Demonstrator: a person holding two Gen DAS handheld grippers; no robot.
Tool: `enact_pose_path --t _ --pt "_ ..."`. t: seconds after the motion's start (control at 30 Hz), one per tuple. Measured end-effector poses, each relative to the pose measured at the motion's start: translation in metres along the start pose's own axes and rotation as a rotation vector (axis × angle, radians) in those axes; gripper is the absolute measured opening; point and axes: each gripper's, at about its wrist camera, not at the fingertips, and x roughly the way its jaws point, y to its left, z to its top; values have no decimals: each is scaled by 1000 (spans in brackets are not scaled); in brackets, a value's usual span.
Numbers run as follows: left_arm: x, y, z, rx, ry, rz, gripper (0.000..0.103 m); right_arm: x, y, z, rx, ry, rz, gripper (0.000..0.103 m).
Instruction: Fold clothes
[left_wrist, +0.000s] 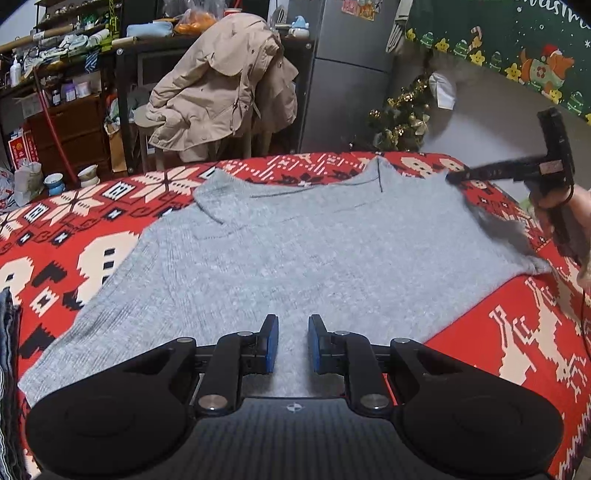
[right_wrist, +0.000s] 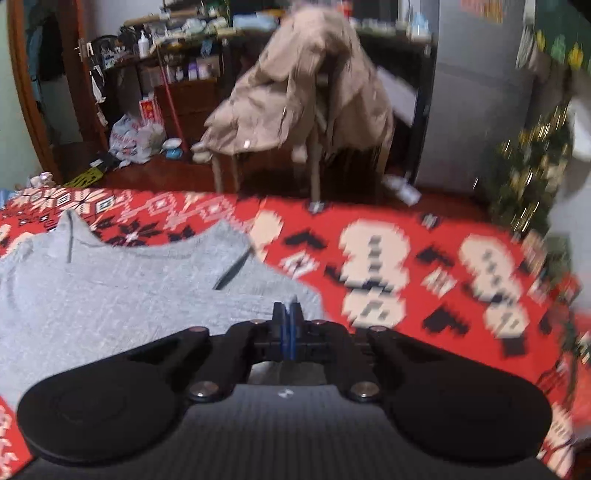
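Observation:
A grey knit sweater (left_wrist: 303, 251) lies spread flat on a red patterned blanket (left_wrist: 92, 221), collar at the far side. My left gripper (left_wrist: 293, 325) is open and empty, just above the sweater's near hem. My right gripper (right_wrist: 287, 308) is shut, its blue pads together at the sweater's (right_wrist: 110, 295) right edge; whether cloth is pinched between them I cannot tell. In the left wrist view the right gripper (left_wrist: 454, 178) shows at the sweater's far right corner, held by a hand.
A beige coat (left_wrist: 218, 88) hangs over a chair behind the blanket. A small Christmas tree (left_wrist: 402, 118) stands at the back right beside a grey fridge (left_wrist: 347, 74). Cluttered shelves (left_wrist: 66, 55) stand at the back left. A dark folded cloth (left_wrist: 7, 369) lies at the left edge.

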Motion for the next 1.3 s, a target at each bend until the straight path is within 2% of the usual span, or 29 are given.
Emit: enact_pose_path --t 0.07,0.13,0.23,0.37,0.43,0.5,0.53,0.7,0.77,0.9,0.97,1.0,1.07,1.1,1.17,1.3 --pt "1 0 -4 0 7 0 17 -1 2 2 -12 -11 -12 2" --pt "0 0 -4 -4 5 0 18 8 1 2 -13 24 -13 3" --pt "-3 0 -4 -10 -3 1 18 16 1 -3 -11 70 -30 11" --pt "-10 4 5 -24 -45 16 20 0 2 -4 1 28 -47 26" --pt "-8 7 13 -49 -57 15 22 -15 7 -4 -2 -6 -55 26" --pt "-1 10 21 -83 -49 6 26 -28 15 -6 31 -15 -2 37" --pt "3 9 24 -90 -40 9 32 -31 20 -9 49 -7 33 40" --pt "21 2 28 -74 -20 52 32 -37 52 -27 104 31 171 41" --pt "25 1 26 -65 -19 68 32 -35 66 -37 105 36 178 42" --pt "26 3 18 -69 -27 102 37 -32 83 -59 106 44 126 54" --pt "25 4 15 -81 -37 98 47 -36 93 -68 52 19 83 65" --pt "25 3 14 -77 -41 95 49 -36 99 -72 26 17 61 79" --pt "25 -2 12 -57 -40 102 58 -37 104 -77 18 12 52 96" --pt "25 -4 12 -47 -39 108 61 -38 107 -79 18 10 51 98" --pt "27 -12 10 -30 -32 114 74 -38 111 -83 13 6 45 102" --pt "30 -22 4 -9 -47 126 84 -37 118 -86 -19 1 21 102"
